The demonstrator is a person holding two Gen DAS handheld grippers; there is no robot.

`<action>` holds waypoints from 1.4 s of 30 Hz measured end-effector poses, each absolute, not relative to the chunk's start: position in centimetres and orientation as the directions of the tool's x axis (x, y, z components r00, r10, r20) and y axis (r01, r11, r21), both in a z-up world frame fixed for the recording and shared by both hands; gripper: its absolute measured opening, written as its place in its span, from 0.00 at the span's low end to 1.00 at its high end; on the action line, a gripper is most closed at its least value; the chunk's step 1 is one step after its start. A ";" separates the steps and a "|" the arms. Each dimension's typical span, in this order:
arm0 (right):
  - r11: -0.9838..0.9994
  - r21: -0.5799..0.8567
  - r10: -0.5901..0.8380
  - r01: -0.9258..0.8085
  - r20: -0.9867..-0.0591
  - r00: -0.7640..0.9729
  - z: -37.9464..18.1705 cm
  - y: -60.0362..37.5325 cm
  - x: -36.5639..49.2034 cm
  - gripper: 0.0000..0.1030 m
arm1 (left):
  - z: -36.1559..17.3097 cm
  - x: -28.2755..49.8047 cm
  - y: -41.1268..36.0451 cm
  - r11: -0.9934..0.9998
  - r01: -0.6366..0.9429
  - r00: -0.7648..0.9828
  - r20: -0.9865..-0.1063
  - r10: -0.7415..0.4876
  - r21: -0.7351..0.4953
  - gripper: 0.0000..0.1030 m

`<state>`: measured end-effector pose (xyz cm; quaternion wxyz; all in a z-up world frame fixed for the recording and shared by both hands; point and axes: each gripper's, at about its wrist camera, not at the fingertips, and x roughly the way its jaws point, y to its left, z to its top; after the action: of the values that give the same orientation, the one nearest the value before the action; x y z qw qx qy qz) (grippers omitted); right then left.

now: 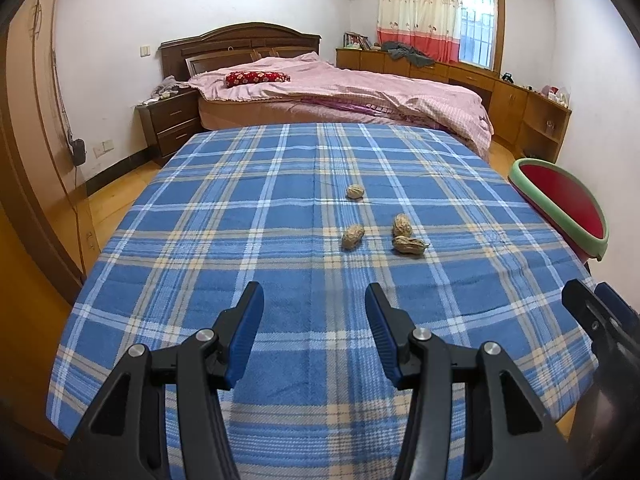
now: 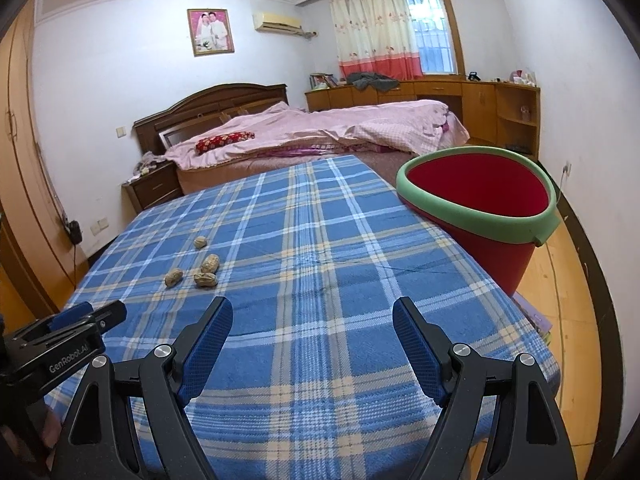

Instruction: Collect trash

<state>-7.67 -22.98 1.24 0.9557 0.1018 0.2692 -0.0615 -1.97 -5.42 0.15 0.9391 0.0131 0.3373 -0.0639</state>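
Several peanut shells lie on the blue plaid cloth (image 1: 240, 240) of the table: one far (image 1: 355, 191), one left (image 1: 352, 236), two close together on the right (image 1: 402, 225) (image 1: 409, 245). They also show in the right wrist view (image 2: 209, 263). A red bucket with a green rim (image 2: 480, 216) stands at the table's right edge, also in the left wrist view (image 1: 560, 208). My left gripper (image 1: 315, 294) is open and empty, short of the shells. My right gripper (image 2: 312, 306) is open and empty, right of the shells and left of the bucket.
A bed with a pink cover (image 1: 340, 88) stands beyond the table. A dark nightstand (image 1: 170, 120) is at the left, wooden cabinets (image 1: 520, 100) at the right. The floor (image 2: 568, 280) lies right of the bucket.
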 end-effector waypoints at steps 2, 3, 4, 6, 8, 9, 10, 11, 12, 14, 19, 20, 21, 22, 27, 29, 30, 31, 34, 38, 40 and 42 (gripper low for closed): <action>0.972 0.160 -0.063 0.171 -0.527 0.847 1.2 -22.9 -7.7 0.81 | 0.3 -2.0 -5.3 0.992 0.124 0.769 -0.630 -0.109 -0.020 0.51; 0.973 0.159 -0.063 0.170 -0.527 0.848 1.3 -22.9 -7.8 0.81 | 0.3 -2.1 -5.2 0.992 0.122 0.772 -0.627 -0.107 -0.020 0.51; 0.973 0.158 -0.063 0.170 -0.526 0.848 1.3 -22.9 -7.8 0.81 | 0.4 -2.1 -5.2 0.993 0.119 0.774 -0.624 -0.106 -0.020 0.51; 0.972 0.158 -0.064 0.171 -0.526 0.848 1.3 -22.9 -7.8 0.81 | 0.5 -2.1 -5.1 0.993 0.114 0.777 -0.621 -0.102 -0.021 0.51; 0.972 0.158 -0.065 0.172 -0.526 0.848 1.3 -22.9 -7.8 0.81 | 0.5 -2.2 -5.0 0.994 0.107 0.780 -0.618 -0.099 -0.024 0.51; 0.972 0.158 -0.065 0.172 -0.526 0.848 1.3 -22.9 -7.8 0.81 | 0.6 -2.2 -4.9 0.994 0.103 0.782 -0.616 -0.098 -0.028 0.51; 0.972 0.158 -0.065 0.173 -0.527 0.847 1.4 -22.8 -7.9 0.81 | 0.6 -2.3 -4.8 0.994 0.101 0.782 -0.615 -0.098 -0.031 0.51; 0.972 0.158 -0.066 0.174 -0.526 0.848 1.4 -22.8 -7.9 0.81 | 0.6 -2.3 -4.7 0.995 0.098 0.783 -0.614 -0.097 -0.033 0.51; 0.972 0.158 -0.066 0.173 -0.526 0.848 1.4 -22.9 -7.9 0.81 | 0.7 -2.3 -4.6 0.995 0.095 0.785 -0.612 -0.096 -0.034 0.51; 0.972 0.157 -0.067 0.174 -0.523 0.849 1.5 -22.8 -7.9 0.81 | 0.7 -2.3 -4.5 0.995 0.093 0.786 -0.611 -0.096 -0.037 0.51; 0.972 0.158 -0.068 0.174 -0.523 0.850 1.5 -22.8 -8.0 0.81 | 0.7 -2.3 -4.5 0.995 0.092 0.786 -0.611 -0.094 -0.035 0.51; 0.972 0.158 -0.067 0.174 -0.523 0.850 1.5 -22.8 -8.0 0.81 | 0.7 -2.3 -4.5 0.995 0.091 0.786 -0.611 -0.094 -0.035 0.51; 0.972 0.157 -0.068 0.174 -0.523 0.850 1.5 -22.8 -8.0 0.81 | 0.7 -2.3 -4.5 0.995 0.090 0.786 -0.611 -0.093 -0.036 0.51; 0.972 0.157 -0.068 0.174 -0.521 0.851 1.5 -22.8 -8.0 0.81 | 0.7 -2.3 -4.5 0.995 0.091 0.786 -0.611 -0.093 -0.035 0.51; 0.972 0.157 -0.068 0.174 -0.521 0.851 1.6 -22.8 -8.0 0.81 | 0.7 -2.3 -4.5 0.995 0.088 0.786 -0.611 -0.092 -0.036 0.51; 0.972 0.157 -0.069 0.175 -0.521 0.851 1.6 -22.8 -8.0 0.81 | 0.7 -2.3 -4.5 0.995 0.088 0.787 -0.610 -0.092 -0.036 0.51; 0.972 0.156 -0.069 0.175 -0.521 0.851 1.6 -22.8 -8.0 0.81 | 0.7 -2.3 -4.5 0.995 0.088 0.787 -0.610 -0.092 -0.036 0.51; 0.972 0.156 -0.069 0.175 -0.521 0.851 1.6 -22.8 -8.0 0.81 | 0.7 -2.3 -4.5 0.995 0.088 0.787 -0.610 -0.092 -0.036 0.51; 0.972 0.156 -0.068 0.174 -0.522 0.850 1.6 -22.8 -8.0 0.81 | 0.7 -2.3 -4.5 0.995 0.088 0.786 -0.611 -0.092 -0.037 0.51; 0.972 0.157 -0.069 0.175 -0.522 0.850 1.6 -22.8 -8.0 0.81 | 0.7 -2.4 -4.5 0.995 0.089 0.785 -0.612 -0.092 -0.035 0.51; 0.972 0.156 -0.068 0.174 -0.521 0.851 1.6 -22.8 -8.0 0.81 | 0.7 -2.4 -4.5 0.995 0.089 0.786 -0.612 -0.092 -0.035 0.51; 0.972 0.156 -0.069 0.174 -0.521 0.851 1.6 -22.8 -8.0 0.81 | 0.7 -2.4 -4.5 0.995 0.089 0.786 -0.611 -0.092 -0.036 0.51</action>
<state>-8.03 -22.81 1.59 0.9568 0.0993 0.2658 -0.0635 -2.41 -4.52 0.72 0.9451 -0.0025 0.3233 -0.0477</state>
